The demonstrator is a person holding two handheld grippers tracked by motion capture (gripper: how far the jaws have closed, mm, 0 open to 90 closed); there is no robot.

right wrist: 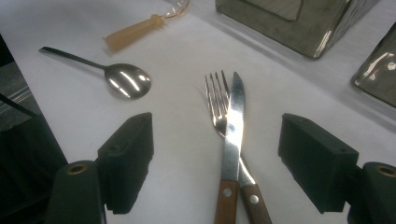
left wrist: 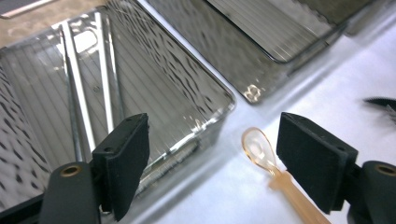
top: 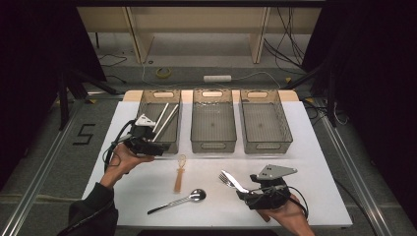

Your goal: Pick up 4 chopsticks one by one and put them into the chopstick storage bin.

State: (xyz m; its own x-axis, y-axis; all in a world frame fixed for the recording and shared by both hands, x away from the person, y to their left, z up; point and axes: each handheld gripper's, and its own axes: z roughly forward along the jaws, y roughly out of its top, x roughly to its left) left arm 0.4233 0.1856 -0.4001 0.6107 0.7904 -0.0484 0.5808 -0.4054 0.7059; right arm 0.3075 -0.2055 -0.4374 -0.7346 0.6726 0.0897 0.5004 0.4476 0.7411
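My right gripper (right wrist: pixel 215 154) sits with jaws apart around a knife (right wrist: pixel 232 140) crossed over a fork (right wrist: pixel 215 100). Both have wooden riveted handles. Left gripper (left wrist: pixel 212 154): jaws apart, nothing in them.

1. This is a lab or test room, not a home: black curtains (top: pixel 29 59) hang on both sides.
2. Cables (top: pixel 287 34) and a power strip (top: pixel 217 78) lie on the bare floor.
3. A white table (top: pixel 314 147) stands inside metal rails (top: pixel 39 167), with a taped mark (top: pixel 84 133) beside it.

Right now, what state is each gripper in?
Left gripper: open, holding nothing, at the left bin.
Right gripper: open, around the knife and fork, not gripping.
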